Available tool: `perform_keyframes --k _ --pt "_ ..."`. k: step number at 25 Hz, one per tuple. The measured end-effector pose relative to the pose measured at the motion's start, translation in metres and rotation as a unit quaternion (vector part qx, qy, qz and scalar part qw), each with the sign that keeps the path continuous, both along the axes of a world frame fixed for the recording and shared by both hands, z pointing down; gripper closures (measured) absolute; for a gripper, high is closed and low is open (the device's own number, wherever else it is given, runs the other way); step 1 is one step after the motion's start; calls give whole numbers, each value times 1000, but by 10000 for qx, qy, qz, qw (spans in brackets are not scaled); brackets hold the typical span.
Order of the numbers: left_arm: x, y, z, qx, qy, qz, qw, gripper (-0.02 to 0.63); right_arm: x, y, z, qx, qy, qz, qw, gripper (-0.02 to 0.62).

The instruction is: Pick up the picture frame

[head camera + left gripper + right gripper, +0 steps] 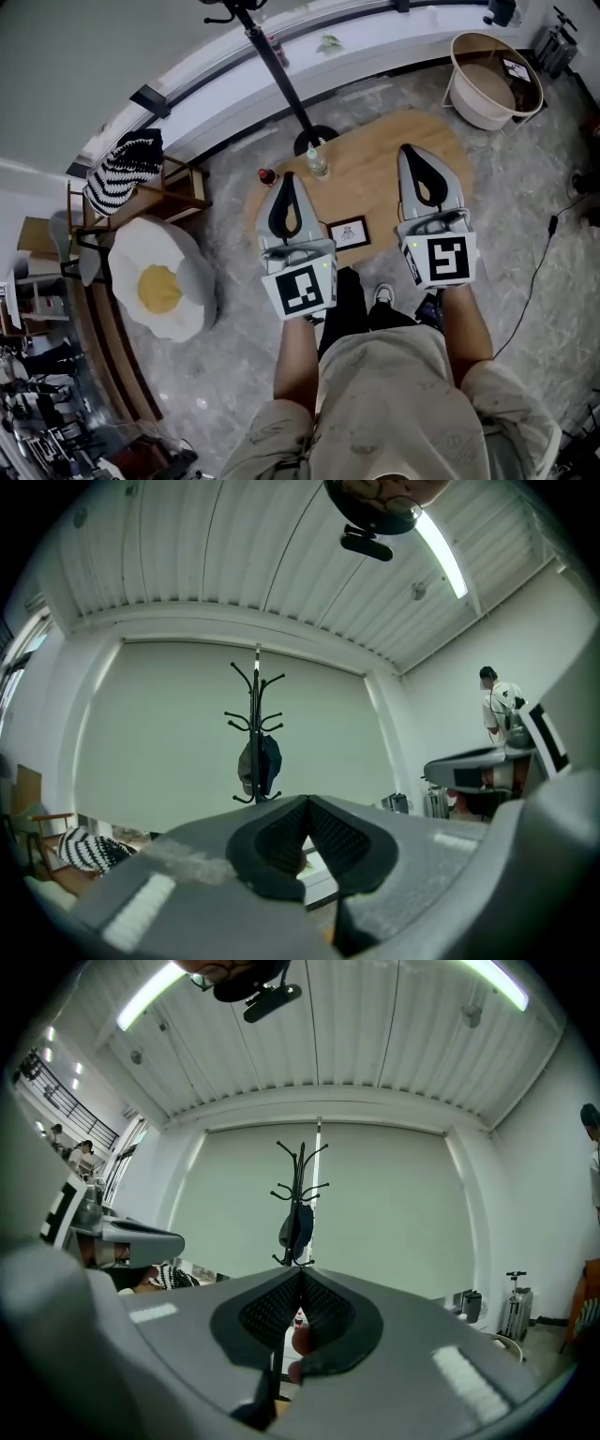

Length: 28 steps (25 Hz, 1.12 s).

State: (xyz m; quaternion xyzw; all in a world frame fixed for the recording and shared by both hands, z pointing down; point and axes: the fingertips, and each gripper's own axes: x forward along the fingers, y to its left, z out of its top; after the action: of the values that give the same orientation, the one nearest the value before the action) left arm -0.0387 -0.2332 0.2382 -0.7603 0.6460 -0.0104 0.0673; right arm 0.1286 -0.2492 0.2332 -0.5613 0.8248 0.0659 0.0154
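Frame [349,232]: flat on the table [375,178], between your grippers, long side roughly across you.
Nearer: left gripper [289,180], the frame just to its right; right gripper [410,152] is farther.
Jaws: both closed, holding nothing.

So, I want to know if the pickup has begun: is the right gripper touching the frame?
Apart. In the head view, bare table shows between the right gripper and the frame, which lies flat on the wood.
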Motion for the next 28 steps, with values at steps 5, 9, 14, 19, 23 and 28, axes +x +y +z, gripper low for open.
perform_keyframes --k 5,9,14,19,23,28 --pt "-18 -30 12 -78 91 80 9999 603 -15 -28 16 -104 1 108 9999 594" --pt "-35 -53 26 -184 79 114 9997 603 -25 -53 32 -256 4 224 9994 593" --pt "-52 -75 53 -422 205 83 9989 603 -39 -75 57 -438 68 157 9989 592" --pt "-60 -89 86 -636 149 66 9978 603 -55 -84 93 -703 205 -21 9973 592" --pt "-59 -93 117 -901 155 121 9957 603 -63 -89 119 -932 231 -31 9954 592" --pt "-69 -93 159 -1193 22 -20 9929 603 -69 -95 161 -1348 141 -54 9908 593"
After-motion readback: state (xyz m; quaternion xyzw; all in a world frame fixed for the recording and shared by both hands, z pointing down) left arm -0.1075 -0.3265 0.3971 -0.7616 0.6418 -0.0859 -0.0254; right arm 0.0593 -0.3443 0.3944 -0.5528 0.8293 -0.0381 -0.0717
